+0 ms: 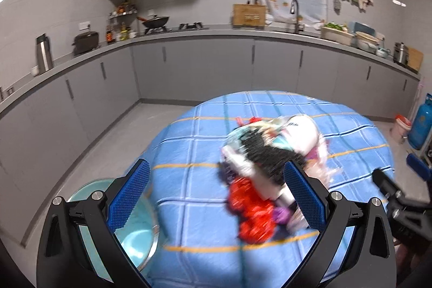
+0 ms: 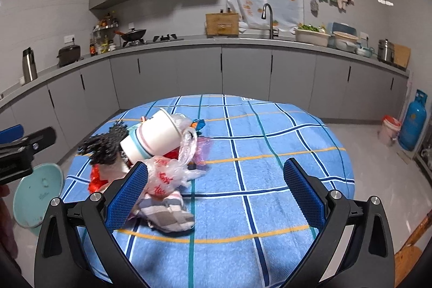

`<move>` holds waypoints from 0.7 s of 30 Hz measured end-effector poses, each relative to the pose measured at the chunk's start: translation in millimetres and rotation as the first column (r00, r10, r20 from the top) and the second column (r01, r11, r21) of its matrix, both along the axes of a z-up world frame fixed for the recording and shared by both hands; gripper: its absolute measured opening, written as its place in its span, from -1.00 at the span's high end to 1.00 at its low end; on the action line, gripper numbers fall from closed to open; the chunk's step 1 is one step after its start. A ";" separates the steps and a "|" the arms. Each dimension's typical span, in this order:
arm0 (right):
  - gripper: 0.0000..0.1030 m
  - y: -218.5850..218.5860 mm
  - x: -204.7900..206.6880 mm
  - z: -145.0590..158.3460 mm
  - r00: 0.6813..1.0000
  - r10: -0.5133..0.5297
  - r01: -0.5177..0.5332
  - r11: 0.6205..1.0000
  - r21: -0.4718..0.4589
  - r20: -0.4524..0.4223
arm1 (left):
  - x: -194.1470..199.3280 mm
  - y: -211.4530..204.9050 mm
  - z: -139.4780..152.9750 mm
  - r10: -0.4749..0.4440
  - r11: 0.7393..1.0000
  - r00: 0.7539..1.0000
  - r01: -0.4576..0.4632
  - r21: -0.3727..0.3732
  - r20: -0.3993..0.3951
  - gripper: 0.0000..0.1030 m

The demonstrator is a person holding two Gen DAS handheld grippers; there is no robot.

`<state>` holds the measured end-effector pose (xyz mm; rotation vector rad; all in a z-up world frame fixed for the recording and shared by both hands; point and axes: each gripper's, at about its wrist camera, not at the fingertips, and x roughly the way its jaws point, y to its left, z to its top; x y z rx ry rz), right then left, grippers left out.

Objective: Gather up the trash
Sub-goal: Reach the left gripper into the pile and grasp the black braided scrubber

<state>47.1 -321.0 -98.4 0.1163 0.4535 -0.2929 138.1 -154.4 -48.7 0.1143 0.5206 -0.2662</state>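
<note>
At far left we see a teal bin (image 2: 37, 203) below the table (image 2: 270, 153) edge. Our left gripper (image 1: 216, 193) is spread wide with nothing between its pads, hovering over the table near the trash pile (image 1: 270, 166). The pile lies on the blue checked cloth: black mesh (image 2: 104, 143), a white cup (image 2: 156, 135) tipped over, a plastic bag (image 2: 164, 177), a striped rag (image 2: 170, 215). Our right gripper (image 2: 216, 193) also gapes empty, its left pad (image 2: 127, 196) just in front of the bag.

trash pile (image 1: 270, 166) motion-blurred, teal bin (image 1: 135, 228) partly hidden behind tongs
</note>
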 end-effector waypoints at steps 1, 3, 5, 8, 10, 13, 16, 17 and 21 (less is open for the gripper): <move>-0.92 -1.2 2.1 -1.9 1.000 -0.001 0.001 1.000 0.002 -0.004 | 3.8 -6.9 -1.0 -0.004 1.000 1.000 0.004 0.008 -0.003 -0.89; -0.92 -4.6 6.0 -6.5 1.000 -0.006 0.006 1.000 0.011 -0.013 | 12.1 -19.7 -4.5 -0.022 1.000 1.000 0.022 0.013 -0.011 -0.89; -0.92 -7.9 9.4 -11.6 1.000 -0.012 0.012 1.000 0.020 -0.022 | 18.3 -30.4 -9.2 -0.031 0.999 0.999 0.031 0.023 -0.020 -0.89; -0.92 -10.5 13.0 -16.5 0.999 -0.020 0.020 1.000 0.023 -0.028 | 29.7 -42.2 -18.8 -0.041 0.999 0.998 0.043 0.033 -0.047 -0.89; -0.92 -13.5 14.6 -19.4 0.999 -0.021 0.022 0.999 0.033 -0.030 | 33.9 -45.4 -21.6 -0.046 0.998 0.997 0.048 0.031 -0.055 -0.89; -0.92 -15.0 18.1 -25.0 0.999 -0.017 0.019 0.999 0.042 -0.040 | 38.4 -52.0 -27.4 -0.066 0.997 0.996 0.068 0.032 -0.067 -0.89; -0.92 -13.6 20.7 -29.9 0.999 -0.005 0.008 0.999 0.046 -0.053 | 41.4 -53.8 -33.6 -0.093 0.996 0.991 0.094 0.004 -0.098 -0.88; -0.92 -11.9 21.8 -31.6 0.998 -0.003 0.006 0.999 0.044 -0.056 | 42.1 -55.3 -36.1 -0.102 0.995 0.989 0.102 0.001 -0.107 -0.87; -0.92 -12.2 23.3 -33.3 0.998 -0.002 0.004 0.999 0.046 -0.060 | 42.9 -57.8 -44.4 -0.141 0.990 0.980 0.141 -0.015 -0.138 -0.55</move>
